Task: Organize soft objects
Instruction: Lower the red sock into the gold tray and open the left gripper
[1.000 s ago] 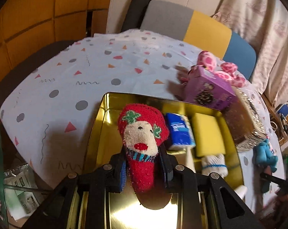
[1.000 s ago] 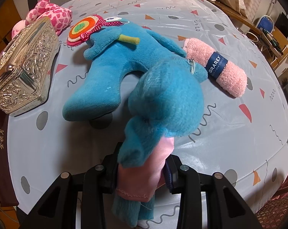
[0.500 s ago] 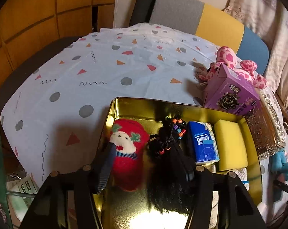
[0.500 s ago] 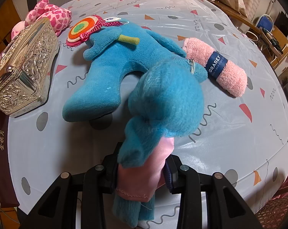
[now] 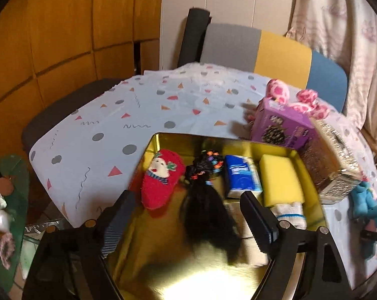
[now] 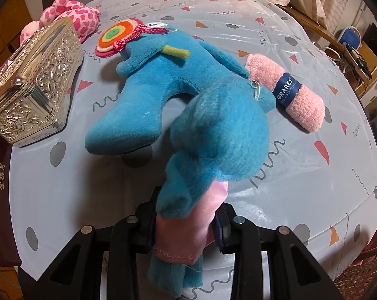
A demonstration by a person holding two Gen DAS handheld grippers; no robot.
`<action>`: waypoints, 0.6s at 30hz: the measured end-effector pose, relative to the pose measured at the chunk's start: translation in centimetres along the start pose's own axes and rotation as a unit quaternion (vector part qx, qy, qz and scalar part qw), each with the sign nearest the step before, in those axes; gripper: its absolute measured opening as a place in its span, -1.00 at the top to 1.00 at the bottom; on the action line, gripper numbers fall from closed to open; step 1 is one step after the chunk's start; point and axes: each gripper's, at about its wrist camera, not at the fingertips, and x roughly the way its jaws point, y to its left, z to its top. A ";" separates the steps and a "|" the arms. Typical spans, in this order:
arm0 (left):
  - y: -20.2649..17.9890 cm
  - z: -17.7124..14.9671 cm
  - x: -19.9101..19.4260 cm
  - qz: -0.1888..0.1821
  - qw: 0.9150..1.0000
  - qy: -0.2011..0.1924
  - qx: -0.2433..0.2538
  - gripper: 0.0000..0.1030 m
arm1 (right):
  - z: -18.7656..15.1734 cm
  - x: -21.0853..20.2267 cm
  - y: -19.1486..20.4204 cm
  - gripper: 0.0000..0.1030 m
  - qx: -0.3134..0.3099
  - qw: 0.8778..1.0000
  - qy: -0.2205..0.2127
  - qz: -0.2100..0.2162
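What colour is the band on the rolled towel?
Dark blue with white lettering, around the pink rolled towel; it shows best in the right wrist view.

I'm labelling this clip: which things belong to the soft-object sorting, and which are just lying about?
Job: gold metal tin; red fuzzy Christmas sock; yellow sponge; blue plush elephant in right gripper; pink rolled dishcloth.
Lying about: purple cardboard box; silver embossed box.

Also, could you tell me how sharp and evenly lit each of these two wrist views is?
Left wrist view: motion-blurred, most on the black wig, with strong glare off the gold tin floor near the left gripper. Right wrist view: sharp, evenly lit, the blue plush crisp, fisheye bending the table edge.
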 end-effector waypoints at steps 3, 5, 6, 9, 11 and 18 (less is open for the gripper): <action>-0.8 -0.7 -1.4 -0.011 1.000 -0.015 -0.006 -0.69 | -0.2 -0.1 0.5 0.37 -0.008 1.000 -0.001 0.010; -1.4 -0.9 -1.7 -0.016 1.000 -0.015 -0.001 -0.70 | -0.5 -0.3 0.9 0.38 -0.016 1.000 -0.002 0.018; -1.7 -1.0 -1.8 -0.019 1.000 -0.014 0.002 -0.71 | -0.6 -0.4 1.1 0.39 -0.021 1.000 -0.003 0.023; -2.3 -1.3 -1.8 -0.023 1.000 -0.009 0.012 -0.71 | -1.1 -0.9 1.9 0.42 -0.029 0.998 -0.011 0.049; -2.4 -1.5 -2.0 -0.027 1.000 -0.009 0.011 -0.72 | -1.5 -1.4 2.5 0.42 -0.036 0.997 -0.017 0.064; -2.1 -2.0 -2.1 -0.020 1.000 -0.005 0.013 -0.74 | -2.9 -2.6 4.2 0.43 -0.044 0.995 -0.023 0.092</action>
